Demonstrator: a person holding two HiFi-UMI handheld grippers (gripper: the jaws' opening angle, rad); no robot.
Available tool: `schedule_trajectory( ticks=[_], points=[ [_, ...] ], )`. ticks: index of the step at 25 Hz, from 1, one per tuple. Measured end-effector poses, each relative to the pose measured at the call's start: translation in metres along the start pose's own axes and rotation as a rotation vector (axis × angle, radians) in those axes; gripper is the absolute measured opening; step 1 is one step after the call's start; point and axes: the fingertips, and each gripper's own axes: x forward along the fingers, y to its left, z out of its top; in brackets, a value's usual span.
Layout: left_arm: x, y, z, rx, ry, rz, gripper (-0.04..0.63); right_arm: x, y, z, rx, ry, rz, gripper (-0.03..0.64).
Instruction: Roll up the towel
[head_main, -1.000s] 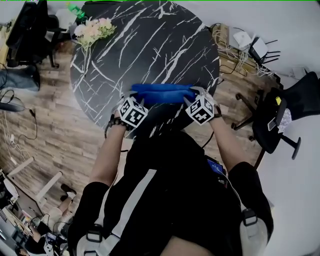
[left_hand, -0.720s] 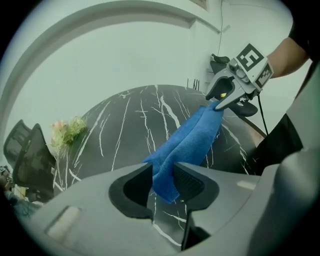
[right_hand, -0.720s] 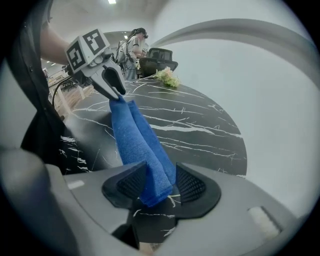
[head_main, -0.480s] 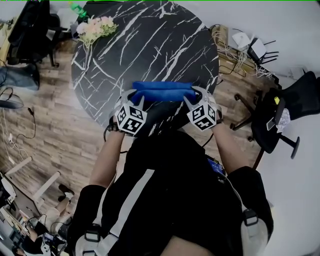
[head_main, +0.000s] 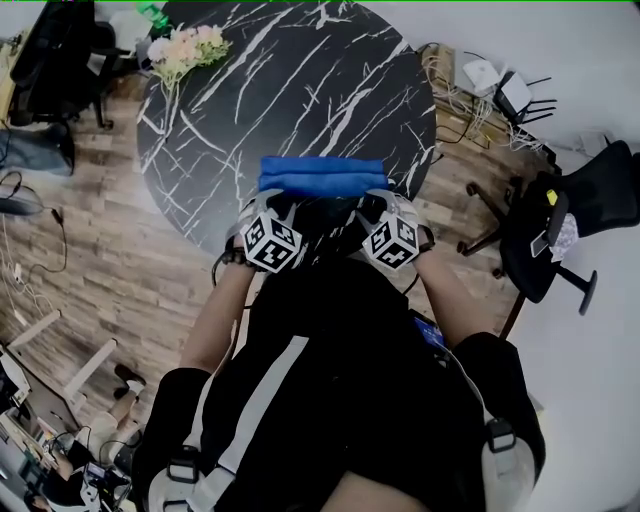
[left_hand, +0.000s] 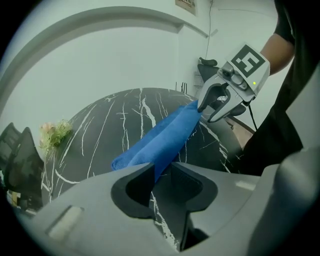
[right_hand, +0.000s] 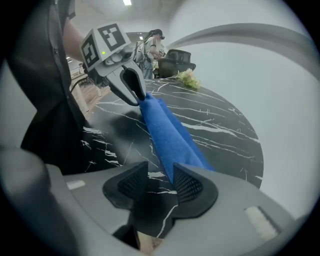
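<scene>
Towel: We find the blue towel folded into a long band just above the centre of the head view. It lies crosswise on the near part of the table.
Table: We note a round black table with white veining. It fills the upper middle of the head view.
Left gripper: We place the left gripper at the towel's left end, on its near edge, pointing steeply down. Its marker cube sits just below it in the frame.
Left jaws: We read a narrow gap. In the left gripper view the towel's end sits between the jaw tips and the pads press on it. The jaws have just been closing, with the towel between them.
Right gripper: We place the right gripper at the towel's right end, on the same near edge, also pointing steeply down.
Right jaws: We read a narrow gap. In the right gripper view the towel's end is clamped between the tips, lying mostly against the pad on the right of the frame.
Span: In both gripper views the towel runs as a raised ridge from one gripper to the other.
Surroundings: We see flowers at the table's rim in the upper left. An office chair stands at the right edge, and a wooden floor shows at the left.
</scene>
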Motion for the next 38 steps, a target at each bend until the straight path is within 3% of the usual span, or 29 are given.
schedule_trajectory(
  ticks=[4, 20, 27, 38],
  points=[
    [0.007, 0.011, -0.005, -0.01, 0.03, 0.021, 0.112, 0.006, -0.012, -0.002, 0.073, -0.003, 0.012, 0.152],
    [0.022, 0.051, 0.012, -0.062, 0.05, 0.064, 0.112, 0.018, -0.064, 0.016, 0.095, -0.038, -0.003, 0.149],
    [0.028, 0.072, 0.021, -0.144, 0.049, 0.056, 0.114, 0.021, -0.084, 0.02, 0.16, -0.059, 0.0, 0.158],
    [0.037, 0.095, 0.032, -0.127, 0.057, 0.079, 0.117, 0.016, -0.109, 0.03, 0.232, -0.082, -0.022, 0.166]
  ],
)
